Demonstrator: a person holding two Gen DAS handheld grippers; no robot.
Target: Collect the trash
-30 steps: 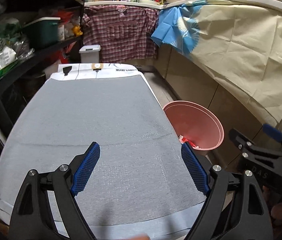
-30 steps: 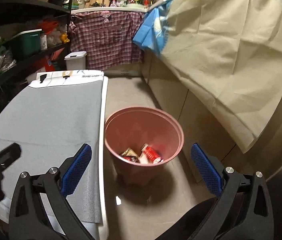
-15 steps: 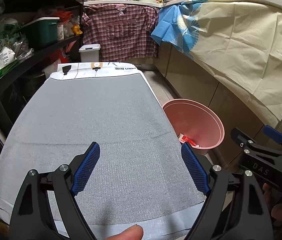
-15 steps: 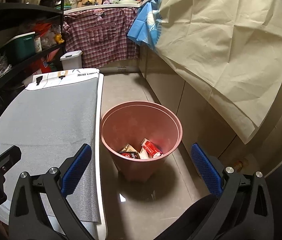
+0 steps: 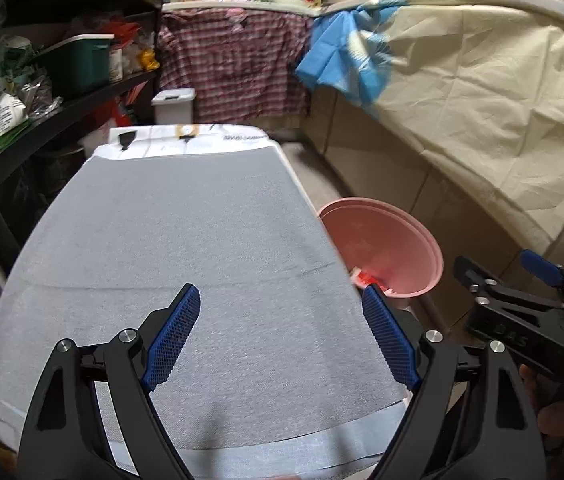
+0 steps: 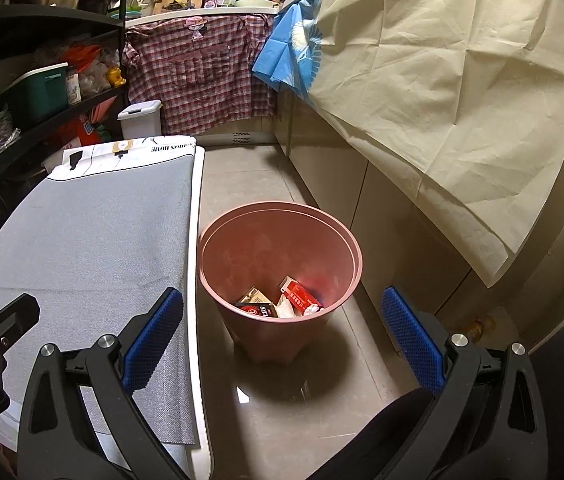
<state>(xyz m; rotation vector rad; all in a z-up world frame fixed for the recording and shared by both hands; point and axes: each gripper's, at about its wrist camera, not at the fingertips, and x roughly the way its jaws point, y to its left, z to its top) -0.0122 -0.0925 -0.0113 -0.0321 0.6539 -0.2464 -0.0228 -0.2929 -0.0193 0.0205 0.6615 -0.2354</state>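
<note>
a pink bin [image 6: 279, 276] is standing on the floor at the centre of the right wrist view, holding red and brown wrappers [image 6: 282, 304] at its bottom, possibly cartons. it is lying straight ahead of the right gripper [image 6: 282, 340], the nearer one, whose jaws are gaping wide and gripping nothing. the left gripper [image 5: 282, 336], equally wide and gripping nothing, is hovering over the grey-covered table [image 5: 185, 240], bin at its right.

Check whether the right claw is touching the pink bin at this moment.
Apart. In the right wrist view the right claw hangs open above the pink bin, its blue pads either side of it and holding nothing; the wrappers lie untouched at the bottom.
</note>
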